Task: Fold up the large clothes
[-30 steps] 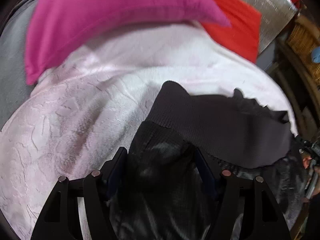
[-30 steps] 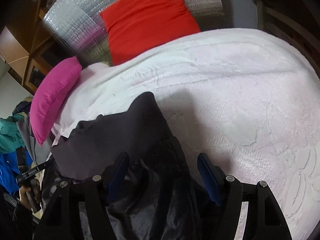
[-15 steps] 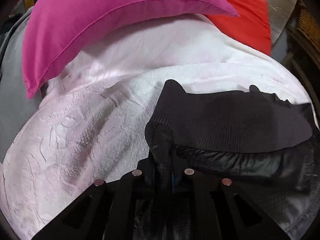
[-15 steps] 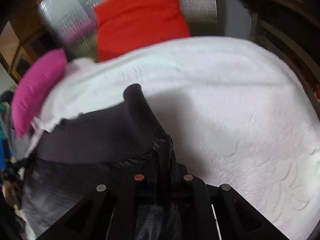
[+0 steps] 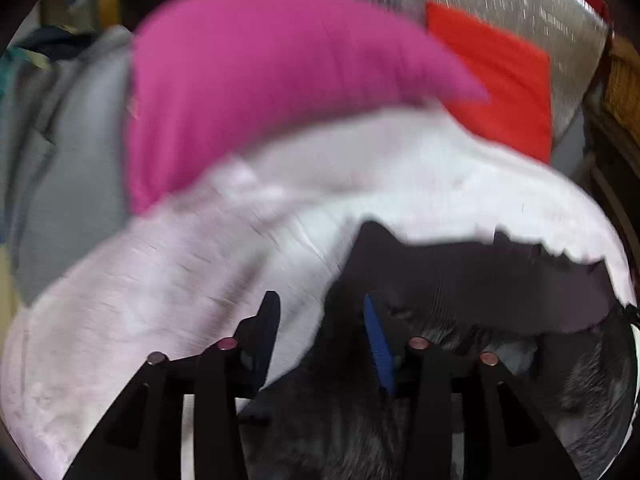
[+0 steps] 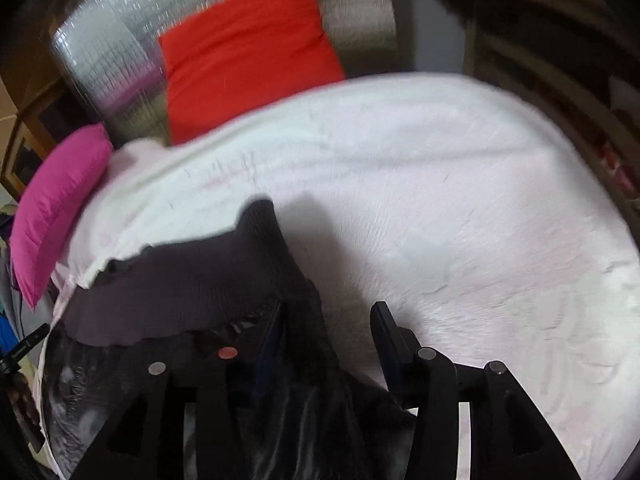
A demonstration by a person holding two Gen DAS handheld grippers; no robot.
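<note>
A black garment [image 5: 460, 280] lies on a bed covered with a pale pink textured blanket [image 5: 160, 300], at the near edge of the bed, its ribbed dark band [image 6: 180, 280] stretched across the far side of the heap and a shinier black fabric bunched nearer the cameras. In the left wrist view the left gripper [image 5: 320, 320] hangs over the left end of the garment; its jaws have just been opening and now stand apart, released, with a fold of the black fabric rising between them but neither pad pressing on it, the left finger over bare blanket and the blue-padded right finger over the cloth. In the right wrist view the right gripper [image 6: 328, 320] hangs over the right end of the same garment; its jaws too have just been opening and are released, the black fabric lying loosely between them, the right finger over the blanket. At the far end of the bed a magenta pillow [image 5: 260, 80] lies to the left and a red pillow [image 6: 248, 52] leans against a silvery quilted panel [image 6: 112, 64]. Grey cloth [image 5: 72, 160] hangs at the far left beside the bed. Both views are blurred
</note>
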